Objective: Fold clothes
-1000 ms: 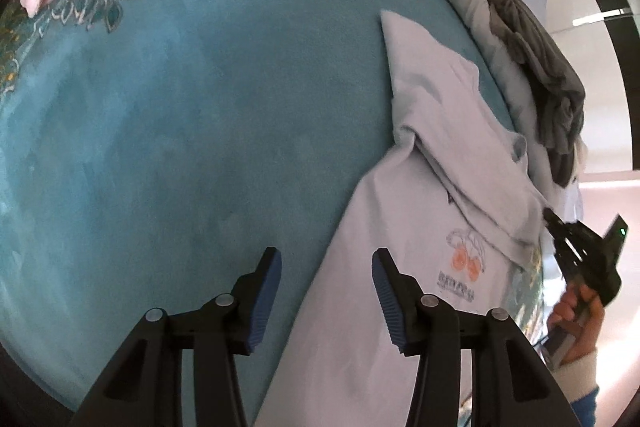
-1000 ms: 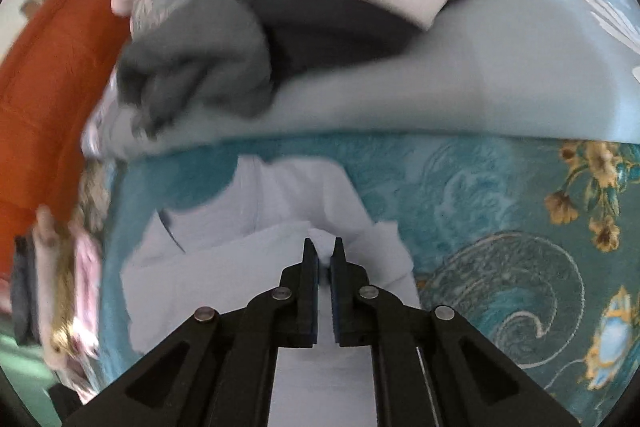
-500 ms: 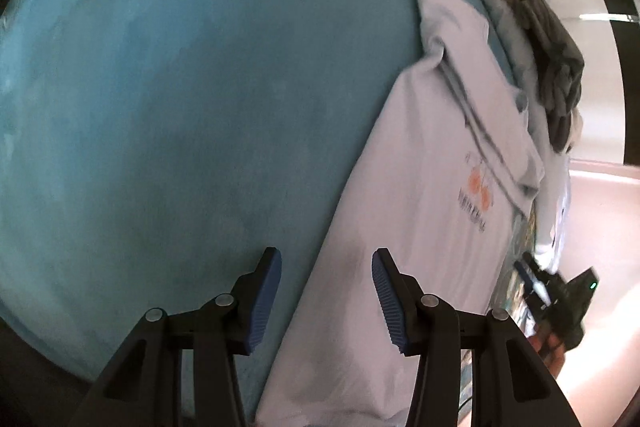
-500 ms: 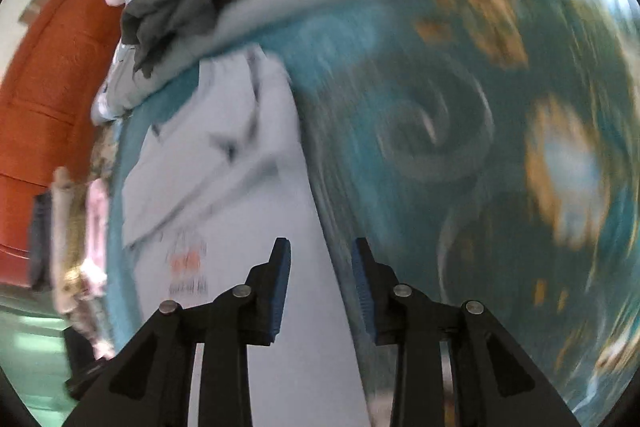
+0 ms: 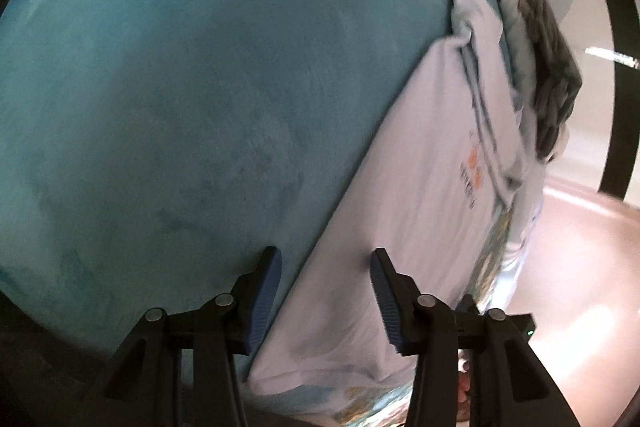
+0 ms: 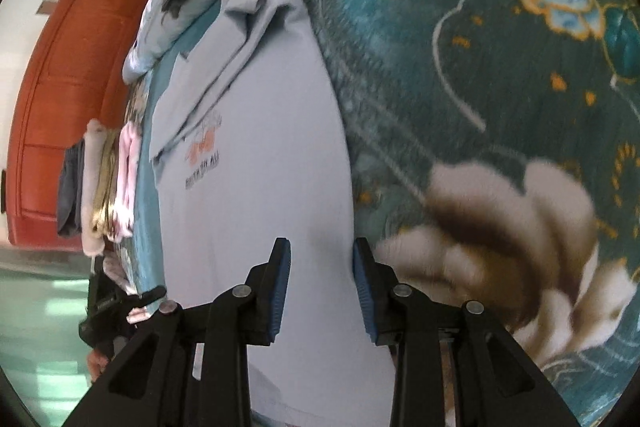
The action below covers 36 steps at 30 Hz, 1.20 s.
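A pale blue T-shirt (image 5: 420, 187) with an orange chest print lies flat on the teal bed cover (image 5: 180, 87), one sleeve folded in over its chest. My left gripper (image 5: 325, 253) hovers over the shirt's left edge near the hem. Its jaws are closing, with that edge between them and the pads clear of it. My right gripper (image 6: 321, 243) is open above the shirt (image 6: 256, 187), close to its right edge, holding nothing. The other gripper (image 6: 108, 307) shows at the lower left of the right wrist view, beyond the shirt's far edge.
A heap of dark grey clothes (image 5: 552, 75) lies on a floral duvet past the shirt's collar. Folded pink and cream garments (image 6: 124, 179) are stacked by the red headboard (image 6: 60, 67). The flowered cover (image 6: 480, 67) spreads right of the shirt. Bare floor (image 5: 580, 267) lies beyond the bed edge.
My right gripper was shut on the folded sleeve; it has let go, opened and drawn back along the shirt toward the hem. My left gripper slid toward the hem too.
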Motion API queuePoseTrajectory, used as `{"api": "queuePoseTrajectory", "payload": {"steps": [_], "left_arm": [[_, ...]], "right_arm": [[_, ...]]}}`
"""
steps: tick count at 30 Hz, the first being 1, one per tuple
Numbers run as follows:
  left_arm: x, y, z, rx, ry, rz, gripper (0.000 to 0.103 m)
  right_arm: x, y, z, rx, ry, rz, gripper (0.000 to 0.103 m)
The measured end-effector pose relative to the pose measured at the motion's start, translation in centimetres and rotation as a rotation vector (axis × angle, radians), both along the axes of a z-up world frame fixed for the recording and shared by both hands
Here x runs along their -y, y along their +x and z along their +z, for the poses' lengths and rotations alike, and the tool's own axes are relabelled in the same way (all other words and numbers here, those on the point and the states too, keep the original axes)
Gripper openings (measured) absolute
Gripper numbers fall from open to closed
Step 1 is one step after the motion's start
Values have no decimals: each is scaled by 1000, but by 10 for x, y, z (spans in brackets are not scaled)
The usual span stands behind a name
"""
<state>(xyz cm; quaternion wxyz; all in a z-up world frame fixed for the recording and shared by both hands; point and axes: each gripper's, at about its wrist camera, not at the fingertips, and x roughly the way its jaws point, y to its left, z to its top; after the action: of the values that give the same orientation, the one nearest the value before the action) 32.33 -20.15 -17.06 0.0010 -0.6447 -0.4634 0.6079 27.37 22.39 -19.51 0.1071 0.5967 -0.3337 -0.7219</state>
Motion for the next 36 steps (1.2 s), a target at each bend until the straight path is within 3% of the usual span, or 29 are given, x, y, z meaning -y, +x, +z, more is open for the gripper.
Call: {"api": "queuePoseTrajectory", "payload": {"steps": [3, 9, 12, 14, 16, 17, 18, 21, 26, 30, 33, 36], "left_arm": [[-13, -3, 6, 28, -64, -92, 39], [-45, -15, 11, 92, -203, -281, 41], [-64, -23, 18, 106, -310, -391, 40], [-72, -23, 22, 98, -361, -432, 36], [-71, -22, 25, 98, -380, -423, 21], [-67, -21, 27, 86, -352, -399, 8], [-63, -19, 29, 71, -318, -373, 5], [-51, -11, 45, 45, -304, -320, 3], [-38, 4, 72, -39, -320, -325, 3], [-24, 5, 64, -16, -290, -305, 4], [-2, 19, 72, -29, -274, -273, 4], [1, 23, 75, -39, -315, -266, 9]], "right_arm": [[0, 13, -2, -5, -18, -8, 33], [-1, 34, -10, -1, -98, -12, 32], [4, 36, -15, 10, -123, -13, 25], [7, 36, -14, 3, -131, -4, 12], [10, 35, -11, -10, -121, 17, 6], [11, 35, -9, -19, -110, 30, 6], [12, 34, -6, -21, -98, 35, 5], [11, 32, 6, -44, -79, 44, 3], [0, 34, 37, -146, -113, 34, 3], [-2, 34, 19, -78, -81, 26, 3], [-6, 38, 14, -86, -82, 28, 3], [-13, 41, 8, -59, -75, 21, 3]]}}
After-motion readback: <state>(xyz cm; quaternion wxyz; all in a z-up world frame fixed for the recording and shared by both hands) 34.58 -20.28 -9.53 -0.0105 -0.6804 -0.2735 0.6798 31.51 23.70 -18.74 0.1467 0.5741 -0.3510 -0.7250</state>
